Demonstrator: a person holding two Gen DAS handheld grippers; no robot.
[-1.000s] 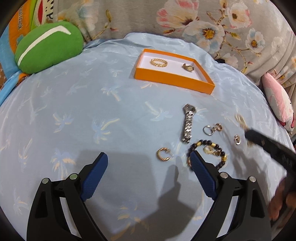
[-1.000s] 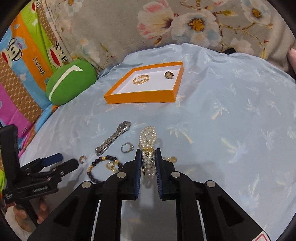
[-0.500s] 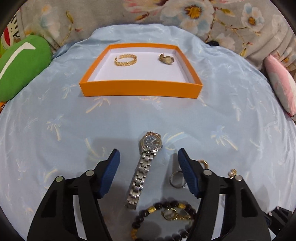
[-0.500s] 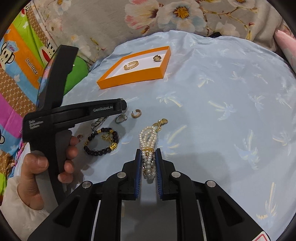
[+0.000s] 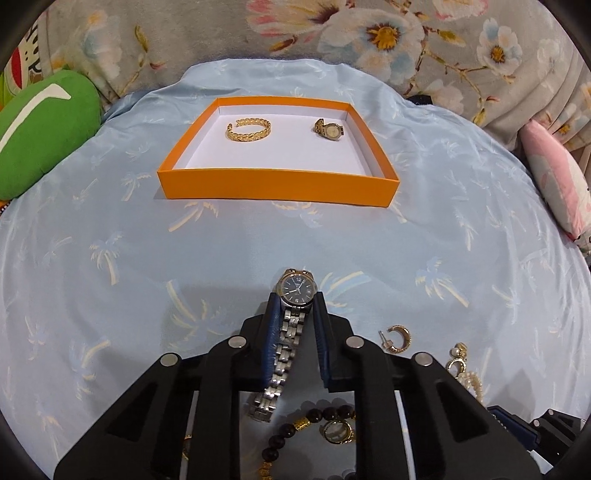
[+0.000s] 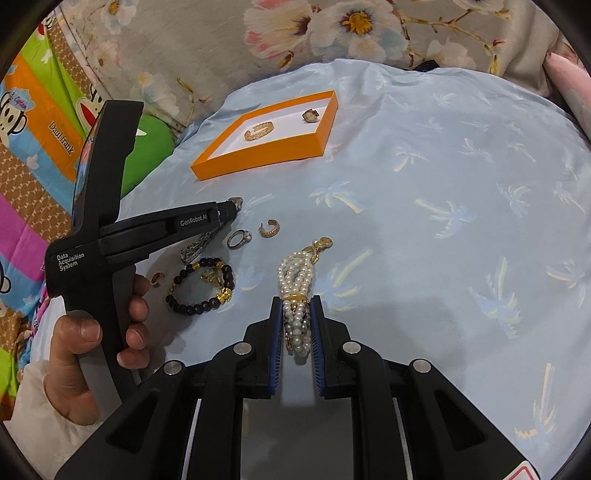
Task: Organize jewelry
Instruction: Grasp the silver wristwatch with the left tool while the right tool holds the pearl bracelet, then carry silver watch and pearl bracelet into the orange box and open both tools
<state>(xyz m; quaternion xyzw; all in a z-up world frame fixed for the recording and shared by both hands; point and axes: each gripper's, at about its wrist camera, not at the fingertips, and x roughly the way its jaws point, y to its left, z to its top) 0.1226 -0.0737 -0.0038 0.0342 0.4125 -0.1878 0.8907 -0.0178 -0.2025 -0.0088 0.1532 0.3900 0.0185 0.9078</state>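
This looks like a home bedroom: the jewelry lies on a bed under a pale blue sheet (image 5: 155,258) printed with palm trees. Behind it, along the top of the frame, hangs grey floral bedding (image 5: 369,33), with a green cushion (image 5: 40,129) at upper left and a pink pillow (image 5: 554,177) at right. A bright cartoon-monkey blanket (image 6: 33,122) fills the left edge of the right wrist view.

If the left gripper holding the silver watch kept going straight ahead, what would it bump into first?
Probably the orange cardboard box: its near wall faces the left gripper, with only bare blue palm-print cloth between. It points downward, though, so the cloth might come first.
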